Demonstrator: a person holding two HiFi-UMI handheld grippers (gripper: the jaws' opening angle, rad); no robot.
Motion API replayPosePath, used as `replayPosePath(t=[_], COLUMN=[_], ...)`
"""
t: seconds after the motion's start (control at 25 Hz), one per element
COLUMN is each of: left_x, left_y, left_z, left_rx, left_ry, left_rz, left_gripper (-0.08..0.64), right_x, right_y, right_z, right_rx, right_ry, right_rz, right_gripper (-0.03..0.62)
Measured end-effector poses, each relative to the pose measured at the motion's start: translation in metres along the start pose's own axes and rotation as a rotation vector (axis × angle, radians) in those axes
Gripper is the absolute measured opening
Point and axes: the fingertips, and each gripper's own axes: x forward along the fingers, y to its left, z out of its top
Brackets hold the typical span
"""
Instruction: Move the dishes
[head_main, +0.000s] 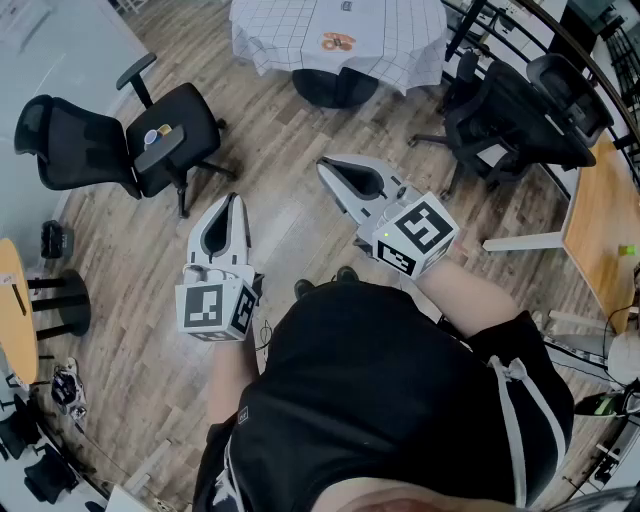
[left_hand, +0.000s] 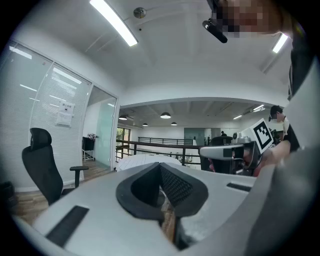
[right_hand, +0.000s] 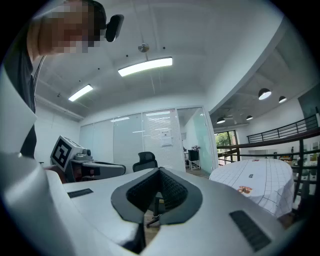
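The left hand-held gripper (head_main: 232, 200) and the right hand-held gripper (head_main: 324, 166) are held side by side, apart, above the wooden floor (head_main: 285, 235). Each has its jaws closed together with nothing between them. Small round dishes (head_main: 158, 134) sit on a black office chair (head_main: 195, 112) at ten o'clock. An orange item (head_main: 338, 42), too small to identify, lies on the cloth-covered desk (head_main: 290, 30) at twelve o'clock.

Bright, even light from ceiling strip lights (right_hand: 145, 66); fisheye edges bend, corners black.
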Motion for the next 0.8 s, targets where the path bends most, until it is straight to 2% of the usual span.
replayPosePath(t=[0.32,0.6,0.8], left_x=[0.005,0.009,0.020], left_y=[-0.006,-0.005,-0.010], left_z=[-0.004,-0.005,-0.010], left_rx=[-0.005,-0.008,-0.011], left_ry=[0.002,0.008,0.021], left_rz=[0.006,0.055,0.093], left_gripper=[0.006,0.006,0.006], right_x=[-0.005,-0.005,-0.012], right_y=[-0.008,-0.015,-0.032], right_z=[-0.006,-0.014,-0.010], right_rx=[0.017,0.019,0.032], right_ry=[0.003,0.037,0.016], right_rz=[0.007,0.052,0.081], right_gripper=[0.014,0.015,0.015])
